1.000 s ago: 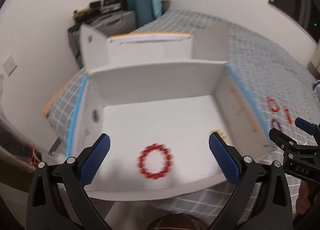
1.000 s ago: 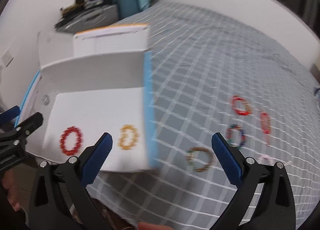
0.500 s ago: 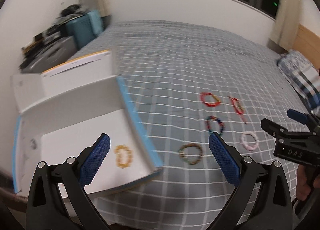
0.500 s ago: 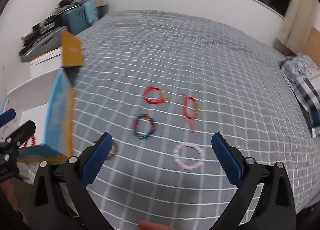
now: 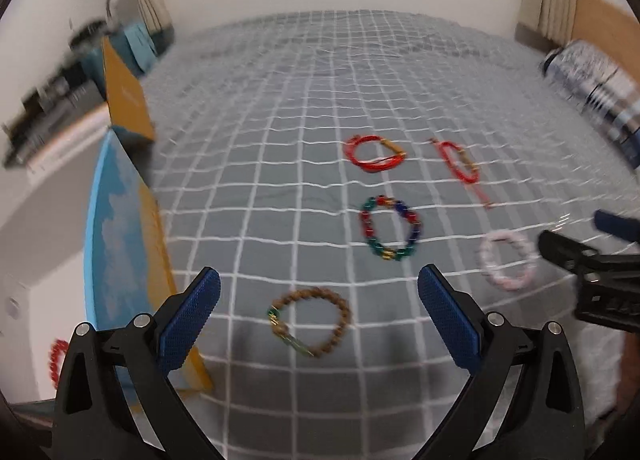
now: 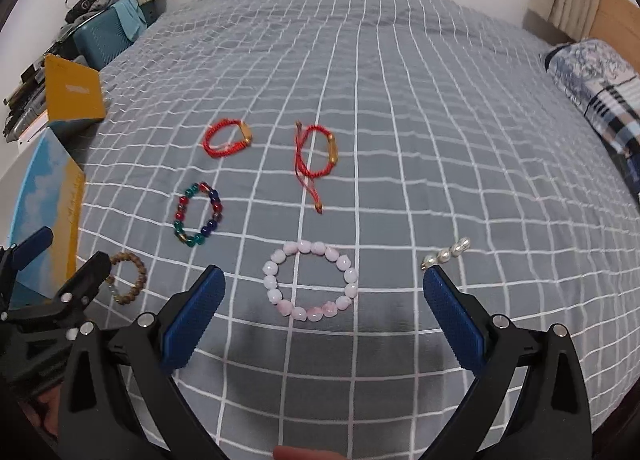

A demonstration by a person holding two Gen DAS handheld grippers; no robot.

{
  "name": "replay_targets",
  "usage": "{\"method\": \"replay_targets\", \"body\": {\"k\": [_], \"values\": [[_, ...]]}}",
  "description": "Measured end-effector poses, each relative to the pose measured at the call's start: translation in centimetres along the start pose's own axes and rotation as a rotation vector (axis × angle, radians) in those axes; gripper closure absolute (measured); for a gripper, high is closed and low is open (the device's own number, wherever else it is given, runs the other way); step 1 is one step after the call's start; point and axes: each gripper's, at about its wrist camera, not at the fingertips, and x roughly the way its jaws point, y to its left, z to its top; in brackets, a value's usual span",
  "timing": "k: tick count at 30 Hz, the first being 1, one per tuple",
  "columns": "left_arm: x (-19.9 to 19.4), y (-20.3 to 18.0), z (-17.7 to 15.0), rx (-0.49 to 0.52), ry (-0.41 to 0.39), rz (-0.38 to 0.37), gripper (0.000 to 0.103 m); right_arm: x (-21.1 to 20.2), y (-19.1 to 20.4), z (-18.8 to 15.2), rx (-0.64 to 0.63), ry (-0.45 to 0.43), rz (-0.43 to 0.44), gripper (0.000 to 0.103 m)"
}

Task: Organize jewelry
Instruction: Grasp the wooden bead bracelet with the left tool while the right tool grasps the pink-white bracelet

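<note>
Both sets of fingers spread wide, holding nothing. The right gripper (image 6: 322, 310) hovers over the pink bead bracelet (image 6: 310, 280) lying on the bed (image 6: 400, 80). It's probably light, floppy and slippery, so pinch across one beaded side.

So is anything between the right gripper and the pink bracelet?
Nothing visible. The pink bracelet lies flat on the bedspread just ahead of the open right gripper, with only bare cloth between them.
</note>
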Motion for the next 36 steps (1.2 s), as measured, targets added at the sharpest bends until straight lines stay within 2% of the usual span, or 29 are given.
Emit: {"method": "replay_targets", "body": {"k": [1,3,4,11,18,20,22,24,27,28,34,35,36], "values": [[0.5,-0.2,-0.2,-0.001,0.011,-0.006,0.006,0.6,0.0,-0.2,0.005,0.004,0.001,0.008],[1.3,0.1,-0.5,-0.031,0.046,-0.099,0.006,1.3,0.0,-0.5,0.002,0.007,0.007,0.008],[1.7,0.0,-0.6,-0.038,0.057,-0.121,0.006,1.7,0.0,-0.6,0.003,0.008,0.007,0.008],[4.8,0.4,-1.4,-0.082,0.103,-0.113,0.006,3.8,-0.1,-0.9,-0.006,0.034,0.021,0.008],[6.7,0.9,-2.4,-0.094,0.136,-0.107,0.007,6.0,-0.9,-0.9,0.048,0.076,0.046,0.008],[6.8,0.8,-2.3,-0.096,0.138,-0.111,0.008,6.7,-0.9,-0.9,0.056,0.091,0.038,0.015],[7.1,0.7,-2.4,-0.088,0.148,-0.109,0.017,7.3,-0.7,-1.0,0.054,0.107,0.043,0.019],[7.3,0.8,-2.5,-0.091,0.155,-0.107,0.025,7.7,-0.6,-1.2,0.051,0.119,0.032,0.027],[7.2,0.9,-2.6,-0.086,0.161,-0.091,0.045,8.0,-0.5,-1.3,0.048,0.128,0.013,0.036],[7.1,0.9,-2.6,-0.08,0.162,-0.088,0.048,7.9,-0.5,-1.3,0.05,0.129,0.01,0.039],[6.9,1.3,-2.6,-0.072,0.171,-0.076,0.075,7.8,-0.6,-1.3,0.036,0.129,-0.015,0.072],[6.9,1.4,-2.6,-0.071,0.172,-0.072,0.083,7.7,-0.6,-1.3,0.032,0.129,-0.017,0.082],[6.9,1.3,-2.6,-0.063,0.176,-0.065,0.089,7.7,-0.7,-1.3,0.03,0.127,-0.017,0.083]]}}
